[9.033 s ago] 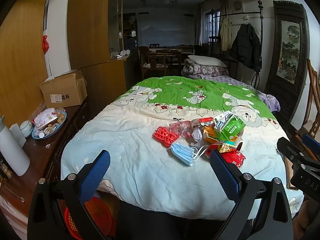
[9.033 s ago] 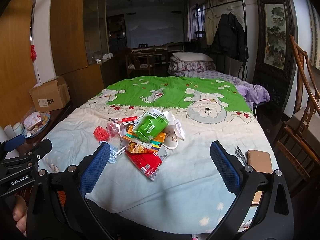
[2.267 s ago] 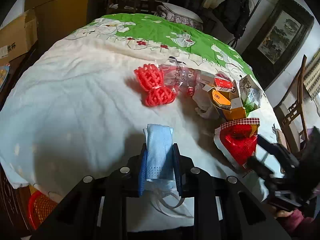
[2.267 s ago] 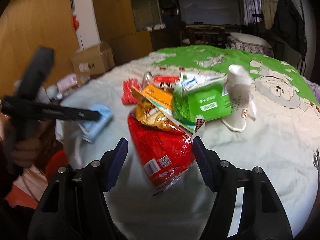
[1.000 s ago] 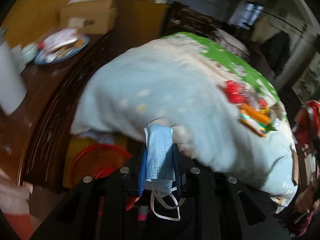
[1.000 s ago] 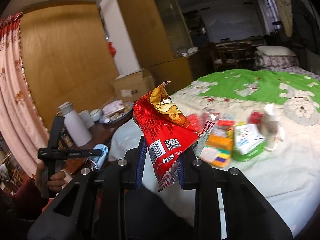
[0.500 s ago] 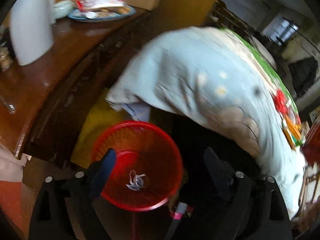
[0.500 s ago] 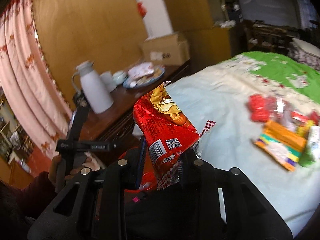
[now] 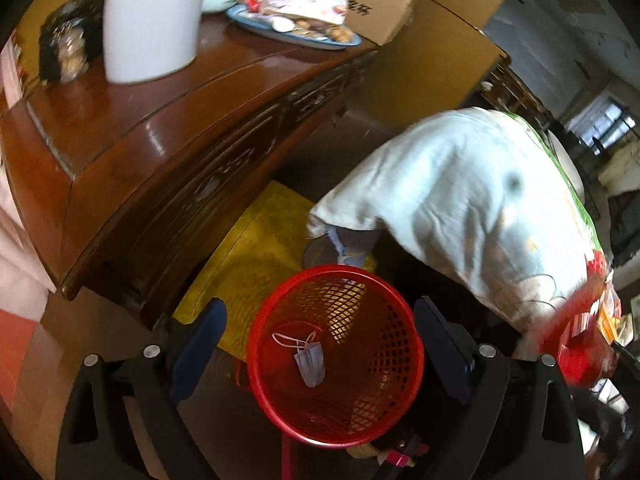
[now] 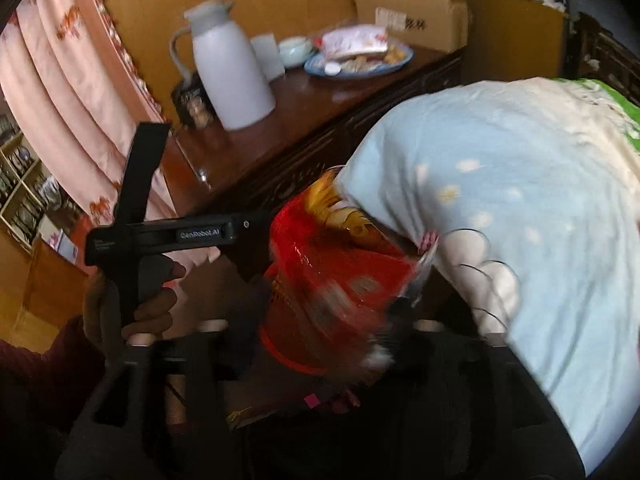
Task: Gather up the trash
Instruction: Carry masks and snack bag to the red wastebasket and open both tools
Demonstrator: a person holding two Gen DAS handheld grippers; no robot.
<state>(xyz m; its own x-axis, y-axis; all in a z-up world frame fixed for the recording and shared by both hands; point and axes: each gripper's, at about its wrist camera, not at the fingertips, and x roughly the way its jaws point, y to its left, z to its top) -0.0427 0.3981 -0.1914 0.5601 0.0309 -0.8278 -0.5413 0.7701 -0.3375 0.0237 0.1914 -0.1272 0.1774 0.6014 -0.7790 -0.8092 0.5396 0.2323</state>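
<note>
Red snack bag (image 10: 340, 276), blurred, between just-opened jaws of right gripper (image 10: 316, 344), above red mesh basket (image 9: 336, 354); light, crinkly, slippery, best pinched at an edge. Left gripper (image 9: 320, 344) spread wide, empty; blue mask (image 9: 310, 364) inside basket.

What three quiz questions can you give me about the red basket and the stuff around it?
1. Pick one: what lies in the red basket? A) a face mask B) a paper cup C) scissors
2. True or false: the white jug stands on the wooden cabinet.
3. Short answer: what sits just behind the blue plate of snacks?

Key: 1. A. 2. True. 3. A cardboard box.
</note>
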